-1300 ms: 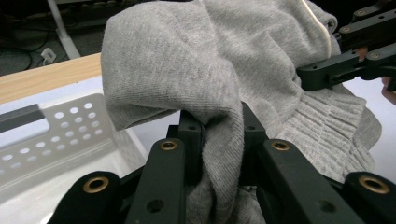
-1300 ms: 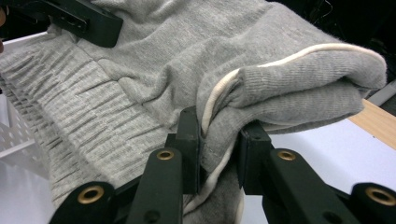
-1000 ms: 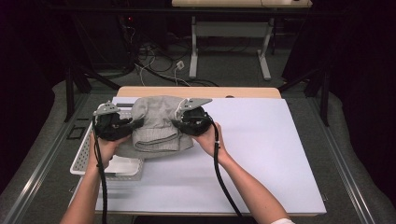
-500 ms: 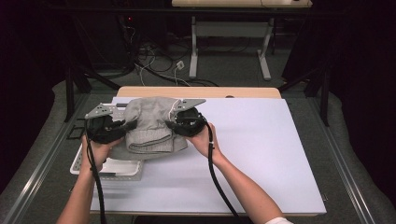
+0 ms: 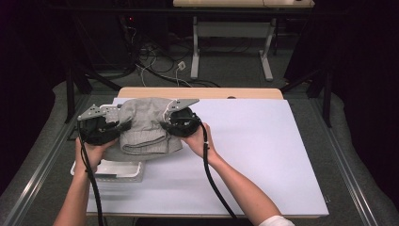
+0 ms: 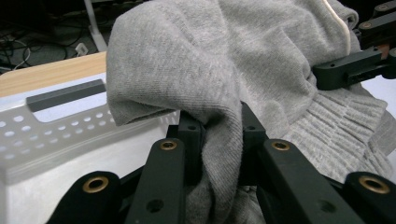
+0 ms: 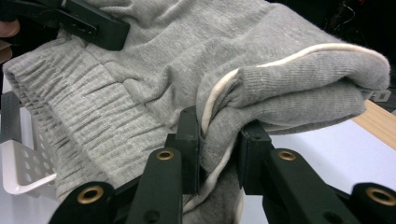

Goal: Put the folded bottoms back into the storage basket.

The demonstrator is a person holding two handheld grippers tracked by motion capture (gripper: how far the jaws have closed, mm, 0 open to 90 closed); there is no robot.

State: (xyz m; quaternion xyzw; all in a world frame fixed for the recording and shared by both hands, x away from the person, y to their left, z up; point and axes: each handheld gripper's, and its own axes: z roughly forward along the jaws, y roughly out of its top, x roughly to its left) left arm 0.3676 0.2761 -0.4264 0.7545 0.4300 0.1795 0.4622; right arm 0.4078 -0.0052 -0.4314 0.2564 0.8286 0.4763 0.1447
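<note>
— Where's the sweater [image 5: 143, 125] relative to the basket [image 5: 109, 170]?

— I have it hanging above the basket's far end, with its bulk a little to the basket's right. My left gripper [image 5: 123, 126] pinches one side and my right gripper [image 5: 165, 125] the other, so the cloth spans between them.

— Are both jaws really on cloth?

— Yes. In the left gripper view the jaws are closed narrow on a fold of grey knit [image 6: 219, 135]. In the right gripper view they are clamped on a folded edge with a white cord [image 7: 219, 93] along it.

— Which way does it run?

— Its long axis lies across, from one gripper to the other, and the ribbed hem [image 5: 143, 147] droops toward me. The left gripper is nearer the basket, almost over its far rim. I judge the next move turns on that: the bundle must come toward me and leftward before it goes down.
</note>
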